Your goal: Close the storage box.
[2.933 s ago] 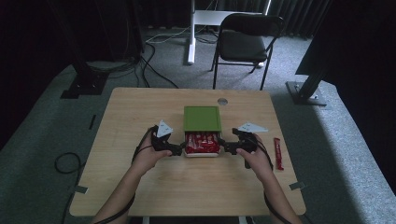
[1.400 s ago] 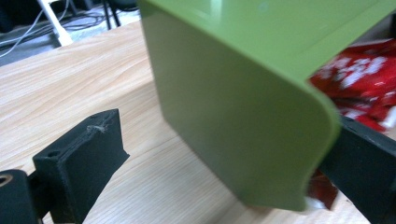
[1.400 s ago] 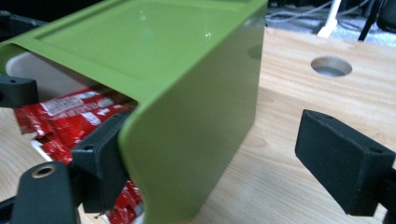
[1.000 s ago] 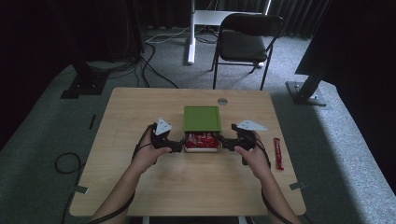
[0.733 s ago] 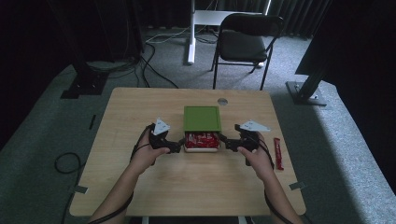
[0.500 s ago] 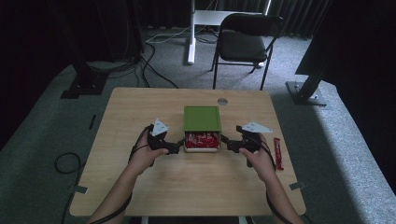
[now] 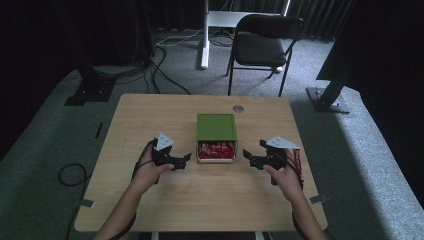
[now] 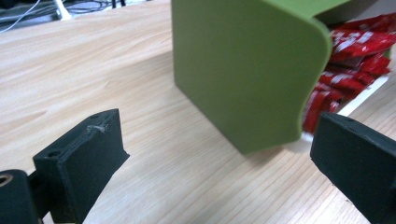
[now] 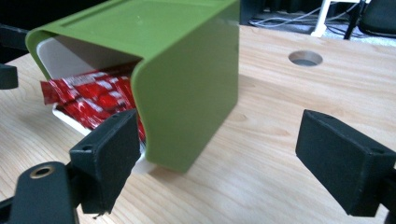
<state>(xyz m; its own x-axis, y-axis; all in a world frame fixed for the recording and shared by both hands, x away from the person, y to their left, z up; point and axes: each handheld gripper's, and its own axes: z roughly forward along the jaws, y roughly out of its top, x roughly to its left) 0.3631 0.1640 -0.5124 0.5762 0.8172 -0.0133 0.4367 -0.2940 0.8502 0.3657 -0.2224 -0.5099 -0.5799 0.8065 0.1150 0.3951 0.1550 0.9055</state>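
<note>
Green box [image 7: 216, 126] in the middle of the tabletop [image 7: 150, 115], just ahead of both hands. Looks like smooth plastic with round corners. Sits like a cover over a white tray [image 9: 56, 56]. Set back a bit, leaving the near end of the tray open, probably to make it easy to reach in.

Inside that open end, a pile of red packets [image 7: 216, 149]. Long, flat and shiny, a little crinkly, with white print too blurry to read.

Left hand-held gripper [image 7: 185, 159] just to the left of the box, right hand-held gripper [image 7: 248, 159] a little way off to its right. Both spread wide open, holding nothing and not touching the box. Both pointed inward at the box, one from each side, most likely to squeeze or steady it from two sides at once. Black jaws, blocky and flat on the inside, dull and a bit rubbery looking. Good for gripping a slippery plastic wall.

One loose red packet [image 7: 298, 160] alone on the tabletop, just beside the right hand on its outer side. Maybe waiting to go in with the others.

Pale wood tabletop, smooth, with thin wavy lines. Small round hole [image 7: 238, 108] behind the box.
</note>
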